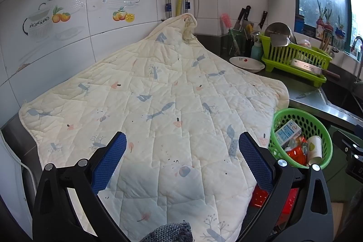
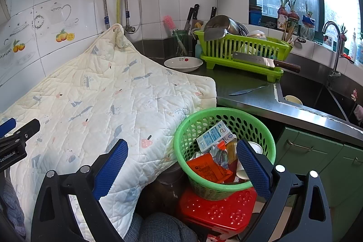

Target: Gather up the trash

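Evidently both tools are held low and level in front of the counter, each with nothing between its blue pads. The left gripper (image 1: 182,159) points straight across the quilted cream cloth (image 1: 158,94) that covers the counter, its jaws spread wide and hovering above the fabric without touching it; a bit of grey knitted sleeve (image 1: 169,231) shows below it at the bottom edge of its view. Ahead and to its right, past the cloth's hanging edge, stands the green basket (image 1: 322,128) with the trash inside: a blue-and-white carton (image 1: 287,132), a paper cup (image 1: 314,149) and red wrappers (image 1: 295,153). The right gripper (image 2: 182,159) is angled a little downward and also gapes wide, its left finger over the draped corner of the cloth and its right finger (image 2: 254,167) in front of the basket's near rim (image 2: 204,187), so that the basket sits just ahead, between the fingers and slightly to the right. In this view the basket rests on a red plastic stool (image 2: 217,212), and an orange packet (image 2: 207,168) lies against the carton. Far to the right gripper's left, the black body of the other tool juts in at the frame edge. Beyond both, a white bowl (image 2: 183,64), a lime dish rack (image 2: 245,53) bearing a cleaver (image 2: 256,59), and the sink (image 2: 317,92) line the counter.
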